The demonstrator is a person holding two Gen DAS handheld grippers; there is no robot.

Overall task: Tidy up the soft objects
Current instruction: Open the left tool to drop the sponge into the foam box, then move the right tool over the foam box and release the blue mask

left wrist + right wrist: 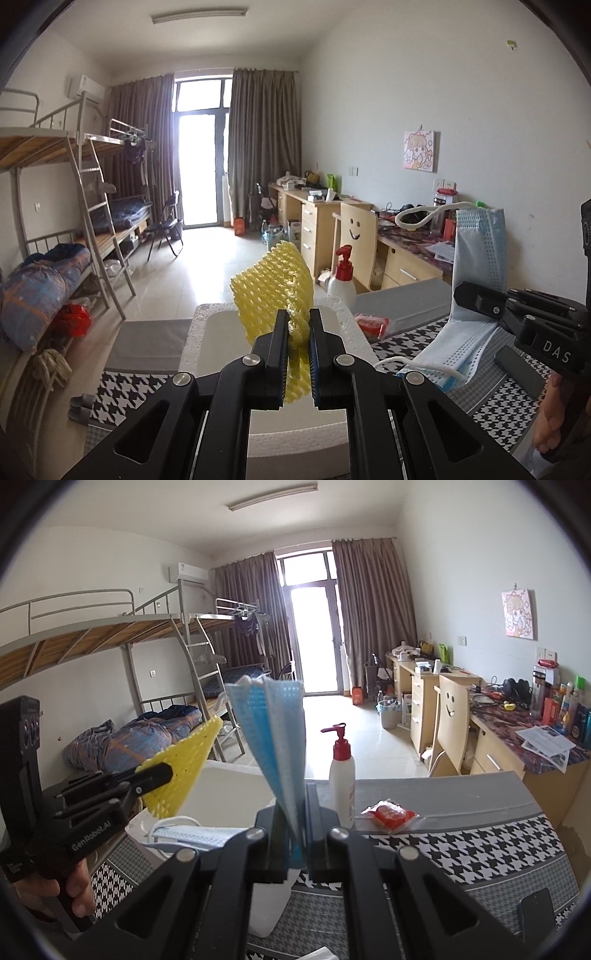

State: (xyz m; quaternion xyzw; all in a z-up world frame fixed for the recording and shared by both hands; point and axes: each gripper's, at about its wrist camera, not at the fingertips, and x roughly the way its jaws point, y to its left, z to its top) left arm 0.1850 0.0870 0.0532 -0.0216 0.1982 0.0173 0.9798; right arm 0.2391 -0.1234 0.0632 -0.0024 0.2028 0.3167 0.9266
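My left gripper (298,321) is shut on a yellow foam net sleeve (273,284) and holds it upright above a white styrofoam box (192,343). In the right wrist view the sleeve (184,768) sticks out of the left gripper (162,773) over the box (236,786). My right gripper (295,801) is shut on a bundle of blue face masks (273,731) that stands up between its fingers. In the left wrist view the masks (476,266) hang from the right gripper (461,295) at the right. Another mask (188,834) lies at the box's near rim.
A white pump bottle with a red top (341,775) and a red packet (389,814) sit on the table with the houndstooth cloth (480,849). A dark phone (535,912) lies at the near right. Bunk beds stand left, desks and a chair (452,723) right.
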